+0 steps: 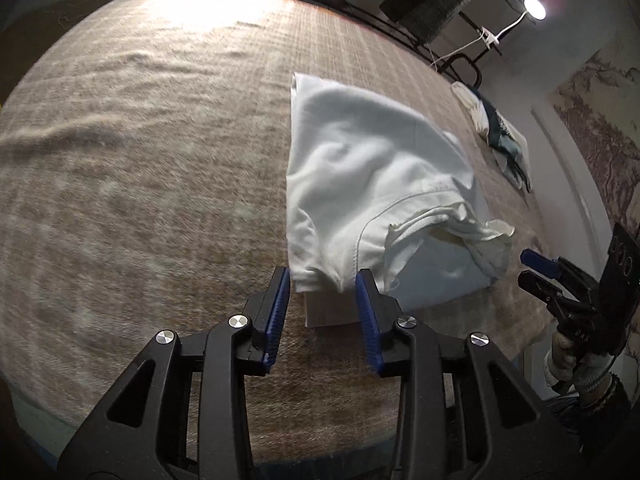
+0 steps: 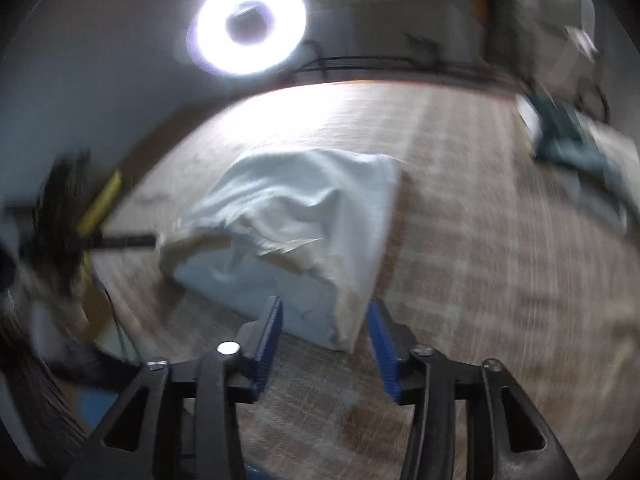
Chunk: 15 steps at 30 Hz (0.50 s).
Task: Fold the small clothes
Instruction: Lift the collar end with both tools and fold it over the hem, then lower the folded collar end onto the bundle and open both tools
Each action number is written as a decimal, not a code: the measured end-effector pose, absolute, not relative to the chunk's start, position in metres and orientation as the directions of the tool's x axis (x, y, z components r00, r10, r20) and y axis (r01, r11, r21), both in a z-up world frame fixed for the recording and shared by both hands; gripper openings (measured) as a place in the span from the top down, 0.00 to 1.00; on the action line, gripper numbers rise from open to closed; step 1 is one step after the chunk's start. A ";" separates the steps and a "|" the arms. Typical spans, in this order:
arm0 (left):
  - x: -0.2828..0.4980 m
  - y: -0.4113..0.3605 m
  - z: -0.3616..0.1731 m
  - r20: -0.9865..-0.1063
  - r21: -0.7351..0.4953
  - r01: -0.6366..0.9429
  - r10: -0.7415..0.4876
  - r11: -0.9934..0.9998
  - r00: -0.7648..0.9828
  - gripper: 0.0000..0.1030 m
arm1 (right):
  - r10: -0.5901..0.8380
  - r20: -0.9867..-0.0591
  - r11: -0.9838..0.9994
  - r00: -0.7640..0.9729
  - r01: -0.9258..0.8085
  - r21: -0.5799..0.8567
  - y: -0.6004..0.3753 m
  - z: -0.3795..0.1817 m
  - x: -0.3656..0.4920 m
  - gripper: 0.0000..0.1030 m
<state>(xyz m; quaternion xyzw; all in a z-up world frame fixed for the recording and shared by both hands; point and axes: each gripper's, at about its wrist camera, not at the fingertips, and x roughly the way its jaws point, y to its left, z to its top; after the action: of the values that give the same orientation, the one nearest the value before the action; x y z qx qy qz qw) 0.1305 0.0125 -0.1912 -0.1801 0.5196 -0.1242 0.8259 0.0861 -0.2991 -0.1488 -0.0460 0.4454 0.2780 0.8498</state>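
A partly folded white cotton T-shirt [image 1: 372, 176] lay on the beige woven blanket [image 1: 140, 160], its near edge just ahead of the left gripper [image 1: 322, 280], whose blue-padded jaws stood apart and empty. The right gripper [image 2: 324, 312] (its view blurred) was likewise spread, the shirt's corner just before it.

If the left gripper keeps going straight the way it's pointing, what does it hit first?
Most likely the near edge of the white shirt, which lies just ahead of the open left gripper on the blanket; exact depth is unclear.
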 end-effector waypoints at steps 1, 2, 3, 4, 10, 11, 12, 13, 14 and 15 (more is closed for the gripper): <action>0.132 0.009 -0.194 -0.819 -0.422 0.015 -0.389 0.906 0.422 0.67 | 0.408 -0.791 0.834 0.456 -0.538 0.120 -0.289 -0.151 0.084 0.53; 0.133 0.008 -0.197 -0.822 -0.419 0.013 -0.385 0.908 0.419 0.67 | 0.385 -0.797 0.831 0.465 -0.550 0.080 -0.283 -0.154 0.083 0.53; 0.133 0.006 -0.197 -0.823 -0.418 0.014 -0.385 0.908 0.419 0.71 | 0.356 -0.804 0.829 0.475 -0.558 0.037 -0.275 -0.158 0.084 0.53; 0.134 0.005 -0.198 -0.824 -0.411 0.016 -0.379 0.911 0.421 0.76 | 0.337 -0.809 0.824 0.481 -0.567 0.005 -0.269 -0.161 0.085 0.64; 0.129 0.002 -0.188 -0.831 -0.359 0.045 -0.341 0.932 0.440 0.96 | 0.274 -0.797 0.771 0.539 -0.618 -0.153 -0.257 -0.162 0.076 1.00; 0.126 0.005 -0.186 -0.824 -0.373 0.045 -0.353 0.927 0.442 0.97 | 0.250 -0.770 0.756 0.587 -0.615 -0.224 -0.256 -0.157 0.069 1.00; 0.124 0.006 -0.185 -0.821 -0.377 0.050 -0.358 0.925 0.444 0.97 | 0.215 -0.737 0.739 0.641 -0.600 -0.307 -0.257 -0.152 0.062 1.00; 0.122 0.007 -0.186 -0.822 -0.375 0.056 -0.360 0.925 0.442 0.97 | 0.195 -0.710 0.725 0.677 -0.587 -0.361 -0.258 -0.149 0.056 1.00; 0.121 0.007 -0.187 -0.826 -0.369 0.058 -0.356 0.927 0.438 0.97 | 0.182 -0.693 0.714 0.697 -0.578 -0.394 -0.259 -0.148 0.052 1.00; 0.120 0.008 -0.190 -0.829 -0.365 0.057 -0.353 0.929 0.434 0.97 | 0.173 -0.685 0.696 0.708 -0.580 -0.423 -0.260 -0.149 0.046 1.00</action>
<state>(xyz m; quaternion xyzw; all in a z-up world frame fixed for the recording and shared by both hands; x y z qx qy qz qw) 0.1199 0.0078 -0.1899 -0.1425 0.5178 -0.1229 0.8345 0.0457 -0.2601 -0.1492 -0.3234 0.3144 0.2176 0.8656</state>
